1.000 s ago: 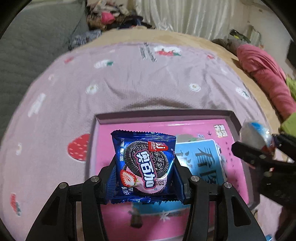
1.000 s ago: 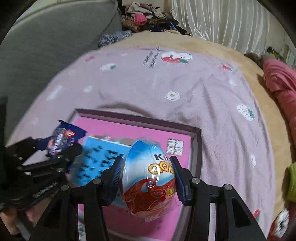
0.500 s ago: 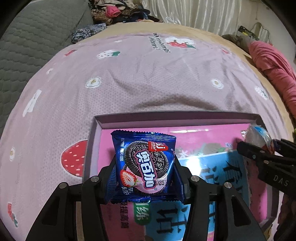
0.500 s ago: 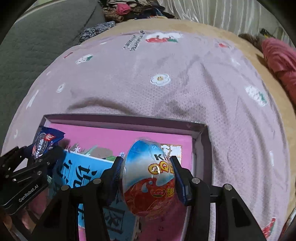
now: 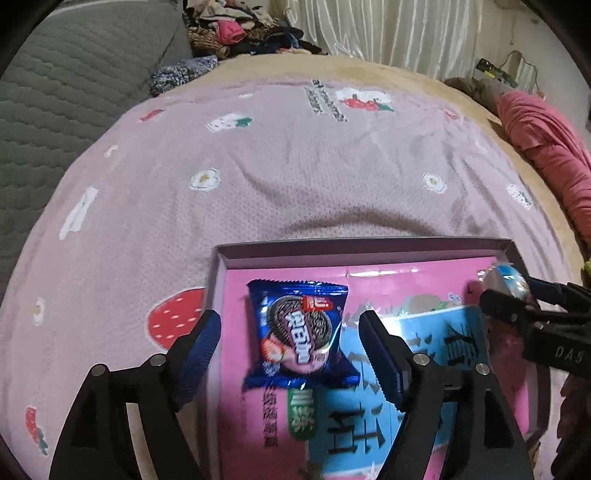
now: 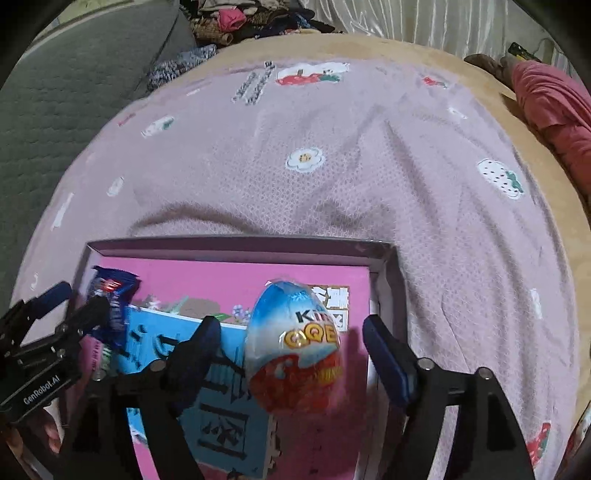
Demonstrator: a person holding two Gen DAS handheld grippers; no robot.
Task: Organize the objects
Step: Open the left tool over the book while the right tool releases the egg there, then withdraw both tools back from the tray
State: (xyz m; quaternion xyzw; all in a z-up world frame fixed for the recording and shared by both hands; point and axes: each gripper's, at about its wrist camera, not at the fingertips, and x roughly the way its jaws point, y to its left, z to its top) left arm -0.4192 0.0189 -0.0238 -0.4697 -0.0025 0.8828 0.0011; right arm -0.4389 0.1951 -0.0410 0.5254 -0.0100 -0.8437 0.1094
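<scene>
A shallow box [image 5: 351,249] with a pink floor lies on the bed, and a blue printed pack [image 5: 436,343] rests inside it. My left gripper [image 5: 290,323] hangs over the box's left end. Its jaws are opening, and the blue cookie packet [image 5: 299,332] sits loose between them with a gap at each pad. My right gripper [image 6: 291,326] is over the right end of the box [image 6: 236,247]. Its jaws are also opening, with a foil-wrapped chocolate egg [image 6: 295,347] free between them. Each view catches the other gripper at its edge: the right gripper [image 5: 509,295] and the left gripper [image 6: 74,306].
A pink bedspread [image 5: 295,177] with strawberry and flower prints covers the bed beyond the box. A grey quilted surface [image 5: 55,92] rises on the left. Piled clothes [image 5: 229,33] lie at the back and a red garment [image 5: 546,140] on the right.
Both grippers' jaws have spread apart. The cookie packet and the egg, clamped before, now sit loose between the pads and have dropped a little toward the box floor.
</scene>
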